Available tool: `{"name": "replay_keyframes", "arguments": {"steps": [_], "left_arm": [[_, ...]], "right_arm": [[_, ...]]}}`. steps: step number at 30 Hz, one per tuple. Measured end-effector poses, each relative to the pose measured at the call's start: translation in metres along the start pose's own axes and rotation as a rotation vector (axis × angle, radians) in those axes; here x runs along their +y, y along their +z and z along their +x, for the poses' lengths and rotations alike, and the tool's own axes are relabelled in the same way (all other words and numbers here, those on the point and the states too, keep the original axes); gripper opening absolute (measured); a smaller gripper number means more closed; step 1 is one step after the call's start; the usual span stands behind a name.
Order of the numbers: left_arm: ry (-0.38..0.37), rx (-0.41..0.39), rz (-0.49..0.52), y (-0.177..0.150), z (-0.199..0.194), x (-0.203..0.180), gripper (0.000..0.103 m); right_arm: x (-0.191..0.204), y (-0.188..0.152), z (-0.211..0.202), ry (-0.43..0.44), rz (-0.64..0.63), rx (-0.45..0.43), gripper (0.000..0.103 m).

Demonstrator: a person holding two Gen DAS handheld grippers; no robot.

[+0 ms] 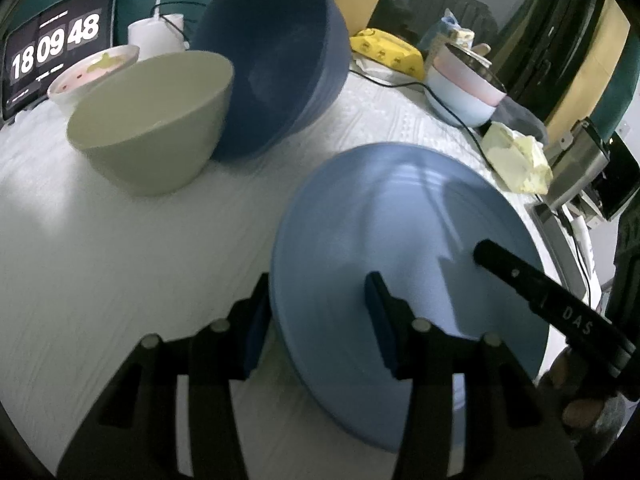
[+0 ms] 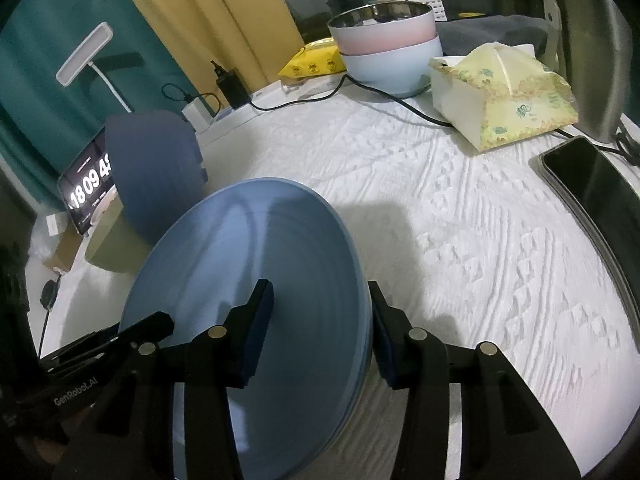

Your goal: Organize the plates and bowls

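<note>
The plate (image 1: 400, 248) is held tilted over the desk (image 1: 120, 260). Its rim sits between the fingers of both claws: left claw (image 1: 318, 320), right claw (image 2: 320, 332). Whether they pinch cannot be told.

A white textured cloth covers the counter (image 2: 460, 208). Behind it hang teal curtains (image 2: 36, 60) and, beside them, yellow curtains (image 2: 224, 12); a white desk lamp (image 2: 86, 54) stands before the teal.
</note>
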State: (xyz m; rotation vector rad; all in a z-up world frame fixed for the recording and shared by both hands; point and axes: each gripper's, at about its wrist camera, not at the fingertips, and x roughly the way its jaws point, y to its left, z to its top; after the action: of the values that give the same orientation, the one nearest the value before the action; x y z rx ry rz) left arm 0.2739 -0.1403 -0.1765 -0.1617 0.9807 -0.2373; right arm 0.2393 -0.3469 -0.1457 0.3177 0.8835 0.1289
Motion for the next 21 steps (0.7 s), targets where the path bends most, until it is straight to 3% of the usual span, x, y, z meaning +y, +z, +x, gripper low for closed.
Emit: {"name": "replay_keyframes", "arguments": {"steps": [12, 21], "left_arm": [[0.007, -0.007, -0.025, -0.019, -0.027, 0.027, 0.047], [0.020, -0.054, -0.049, -0.036, -0.057, 0.062, 0.047]], "right_arm": [[0.037, -0.018, -0.008, -0.011, -0.038, 0.009, 0.048], [0.079, -0.030, -0.014, -0.007, -0.088, 0.007, 0.048]]}}
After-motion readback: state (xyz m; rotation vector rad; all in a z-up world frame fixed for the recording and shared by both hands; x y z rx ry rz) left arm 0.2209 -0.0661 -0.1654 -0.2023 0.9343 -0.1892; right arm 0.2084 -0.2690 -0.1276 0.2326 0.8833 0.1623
